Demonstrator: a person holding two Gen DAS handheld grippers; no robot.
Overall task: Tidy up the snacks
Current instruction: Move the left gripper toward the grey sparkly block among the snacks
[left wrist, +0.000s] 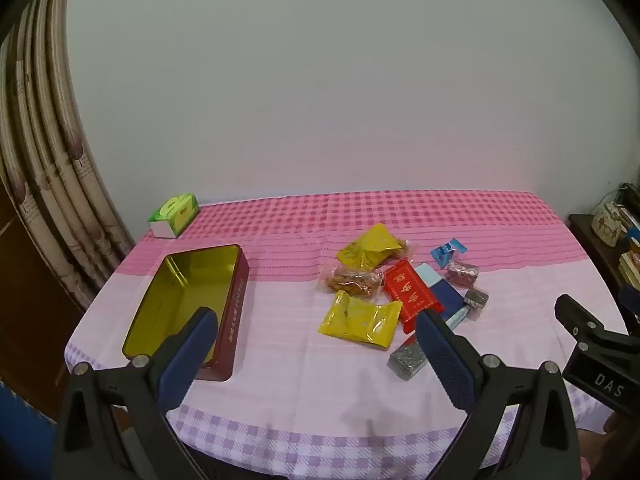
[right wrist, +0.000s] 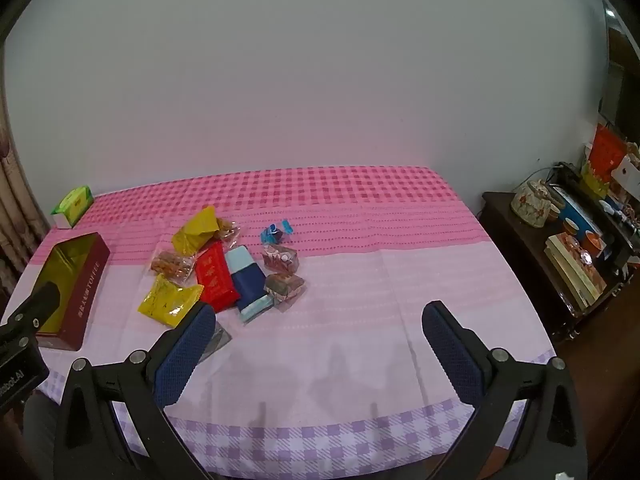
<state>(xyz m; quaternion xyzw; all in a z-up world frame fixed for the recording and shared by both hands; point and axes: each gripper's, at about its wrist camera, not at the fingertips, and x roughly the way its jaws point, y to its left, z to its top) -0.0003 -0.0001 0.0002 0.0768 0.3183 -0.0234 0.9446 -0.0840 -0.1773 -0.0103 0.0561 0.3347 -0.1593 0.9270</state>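
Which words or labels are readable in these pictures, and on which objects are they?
"TOFFEE": long side of the red tin; the characters before it are too small to read.
"DAS": black gripper body.
Gold characters on the red packet: blurred.
Green box: print unreadable.

1. Looks like a room in someone's home: a table under a pink and lilac checked cotton tablecloth (right wrist: 360, 280) pushed against a plain white wall (right wrist: 320, 80).
2. Patterned beige fabric curtain (left wrist: 48, 168) on the left.
3. Dark wooden side cabinet (right wrist: 532, 264) cluttered with a floral ceramic teapot (right wrist: 530, 202) and stacked books (right wrist: 576, 268).
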